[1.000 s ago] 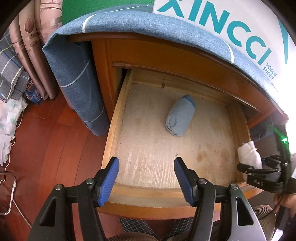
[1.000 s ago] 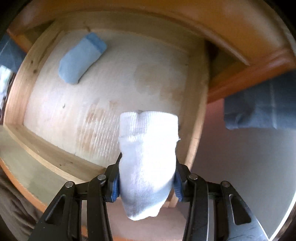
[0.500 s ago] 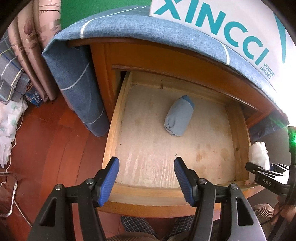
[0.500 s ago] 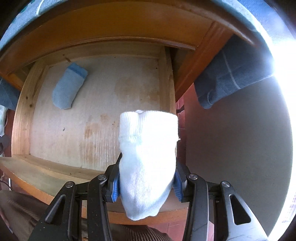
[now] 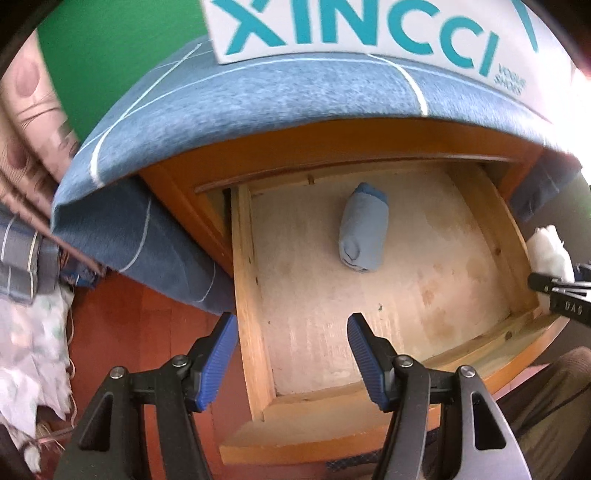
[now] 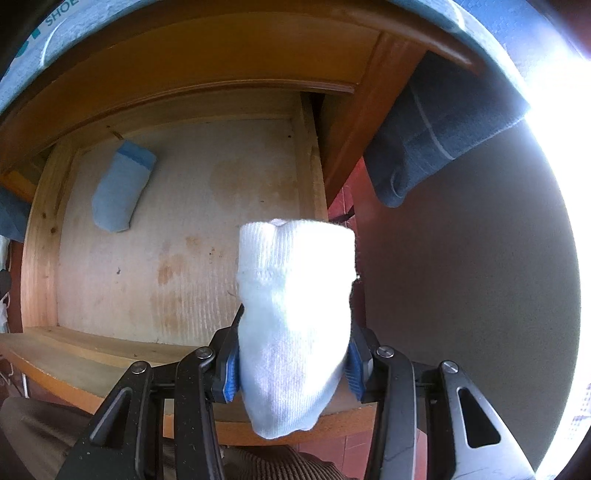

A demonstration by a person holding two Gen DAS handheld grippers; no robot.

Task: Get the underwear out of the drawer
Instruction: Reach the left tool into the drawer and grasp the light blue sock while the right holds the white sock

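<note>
Our right claw is clamped on a rolled white underwear bundle, held off the drawer's front right corner, out past its right side wall. Our left claw is spread wide with nothing between its blue pads, poised over the drawer's front left corner.

The floor is reddish-brown wood. A wooden cabinet stands on it, its worktop draped with a blue cloth marked by thin pale lines; the cloth hangs down over both sides. A white box printed with teal letters sits on the cloth. Patterned curtains hang to the left, with green wall behind and crumpled pale fabric on the floor below. To the right of the cabinet we see a plain grey wall.

The drawer is pulled out. Its pale, stained bottom carries one rolled blue underwear bundle, lying near the back edge, well apart from both side walls.
</note>
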